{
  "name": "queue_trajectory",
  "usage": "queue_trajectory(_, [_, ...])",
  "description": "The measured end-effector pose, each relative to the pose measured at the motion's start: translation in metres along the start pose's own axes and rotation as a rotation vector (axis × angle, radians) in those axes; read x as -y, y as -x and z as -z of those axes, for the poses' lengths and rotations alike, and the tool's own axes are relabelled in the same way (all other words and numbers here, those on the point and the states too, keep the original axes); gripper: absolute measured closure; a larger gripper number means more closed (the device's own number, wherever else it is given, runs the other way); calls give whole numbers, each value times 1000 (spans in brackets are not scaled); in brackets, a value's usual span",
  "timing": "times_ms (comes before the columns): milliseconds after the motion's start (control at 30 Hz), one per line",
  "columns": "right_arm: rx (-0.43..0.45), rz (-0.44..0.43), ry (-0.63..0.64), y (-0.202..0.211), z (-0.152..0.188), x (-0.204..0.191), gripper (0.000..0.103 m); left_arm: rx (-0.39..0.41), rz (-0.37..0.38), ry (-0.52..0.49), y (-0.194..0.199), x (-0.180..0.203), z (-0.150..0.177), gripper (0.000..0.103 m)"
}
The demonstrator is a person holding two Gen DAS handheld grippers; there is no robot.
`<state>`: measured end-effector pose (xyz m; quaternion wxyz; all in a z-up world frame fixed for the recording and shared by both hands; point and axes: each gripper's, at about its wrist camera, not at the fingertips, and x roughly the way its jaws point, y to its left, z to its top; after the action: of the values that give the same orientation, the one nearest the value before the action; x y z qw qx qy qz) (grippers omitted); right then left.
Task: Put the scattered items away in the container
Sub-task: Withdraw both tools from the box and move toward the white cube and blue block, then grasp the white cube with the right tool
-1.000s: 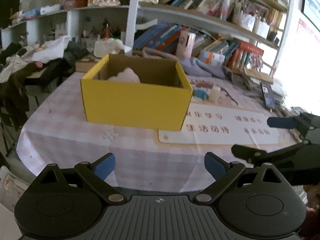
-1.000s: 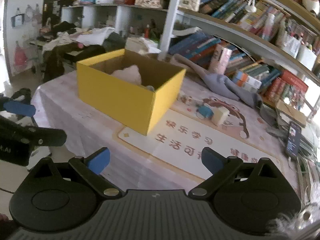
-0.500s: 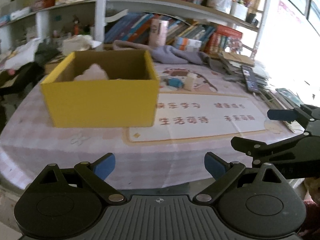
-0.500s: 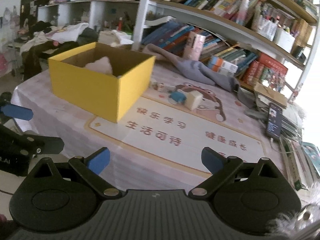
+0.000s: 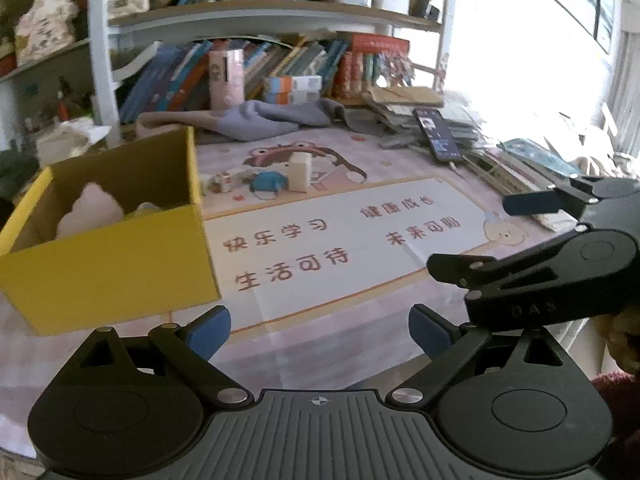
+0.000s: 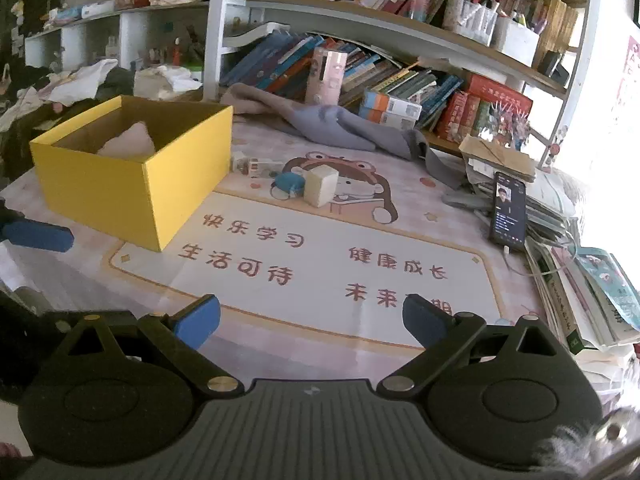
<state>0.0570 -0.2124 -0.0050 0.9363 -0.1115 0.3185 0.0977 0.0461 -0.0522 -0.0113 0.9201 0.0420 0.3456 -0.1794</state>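
Yellow box (image 6: 132,172) waits ahead-left of both gaping, empty grippers.
Left gripper (image 5: 320,330) and right gripper (image 6: 312,322) hang near; cream block (image 6: 320,186), blue disc (image 6: 290,184) and small carton (image 6: 250,166) lie beyond, huddled, so one pinch may knock its neighbours.

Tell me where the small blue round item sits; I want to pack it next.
In the right wrist view the blue round item lies on the cartoon mat, right of the yellow box, beside the cream block.
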Motion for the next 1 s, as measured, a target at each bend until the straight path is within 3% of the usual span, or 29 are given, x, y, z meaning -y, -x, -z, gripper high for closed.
queue_trajectory(533, [20,-69,3,-62,-37,57,6,-16,-22,-49,-62,20,-50,6])
queue_trajectory(1000, [57,-238,50,-142,-85,101,7,-69,-160,16,-119,26,-94,6])
